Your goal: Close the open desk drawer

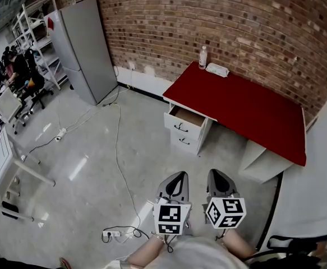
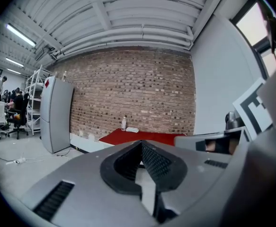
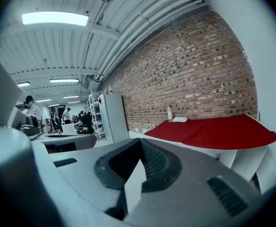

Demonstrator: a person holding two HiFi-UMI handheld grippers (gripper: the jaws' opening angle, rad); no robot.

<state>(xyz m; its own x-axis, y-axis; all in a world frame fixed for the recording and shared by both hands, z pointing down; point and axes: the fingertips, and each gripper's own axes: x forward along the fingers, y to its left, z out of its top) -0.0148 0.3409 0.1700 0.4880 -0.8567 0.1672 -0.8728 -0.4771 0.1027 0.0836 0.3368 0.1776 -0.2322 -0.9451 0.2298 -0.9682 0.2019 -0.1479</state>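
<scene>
Probably the open top drawer [image 1: 187, 117], sticking out under the left front corner of the desk [image 1: 247, 105], is stiff and slides lightly, so a push on its front beside the handle [image 1: 180, 128] should suffice; the left gripper [image 1: 176, 179] and the right gripper [image 1: 217, 176], both clenched empty, are well apart from it.

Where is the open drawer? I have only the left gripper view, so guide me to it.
Observer: The head view shows the top drawer pulled out at the left end of the desk.
Operator: Tell me what sits below it.
Observer: A second drawer, which is shut.
Operator: Report the right claw.
Observer: The right claw is shut with nothing in it.
Operator: Give me the gap to the desk.
Observer: In the head view, it and the left claw are side by side, both well short of the desk.
</scene>
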